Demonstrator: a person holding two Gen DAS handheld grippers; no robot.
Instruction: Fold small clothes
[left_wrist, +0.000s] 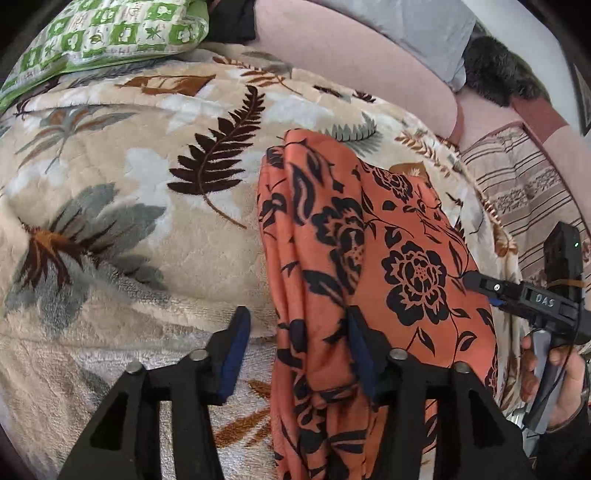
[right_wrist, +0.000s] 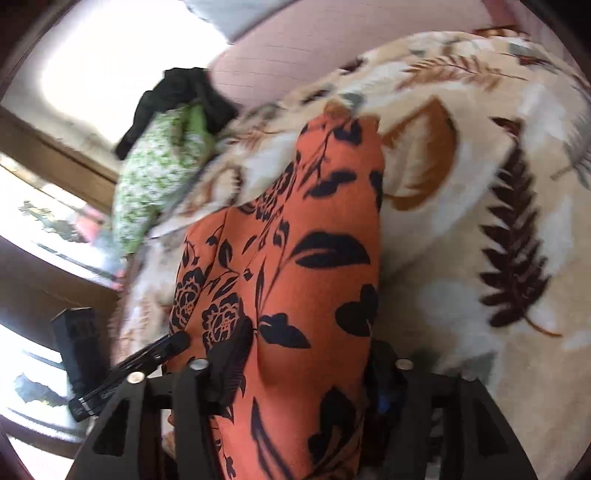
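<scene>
**Orange floral garment on leaf-print blanket, two hand-held grippers**

Item 1. Orange garment (left_wrist: 369, 258), black flower and leaf print, lying in a long bunched strip on the leaf-print blanket (left_wrist: 147, 221). It runs from the near edge of both wrist views away toward the pink sofa back (left_wrist: 351, 55).

Item 2. Left gripper (left_wrist: 295, 332). Jaws stand partly apart. The left finger, with its blue pad (left_wrist: 236, 354), is over bare blanket beside the cloth. The right finger lies against a fold at the garment's left edge. The pads do not close on the cloth; nothing is grasped.

Item 3. Right gripper (right_wrist: 306, 354). Jaws partly apart, the garment's width lying between the two fingers. The view is motion-blurred. The cloth passes over or against both fingers, yet no pinch is evident; released. In the left wrist view its black fingertip rests at the garment's right side, with a hand (left_wrist: 554, 376) on the handle.

Item 4. Green patterned pillow (left_wrist: 103, 33), at the far end of the blanket.
</scene>
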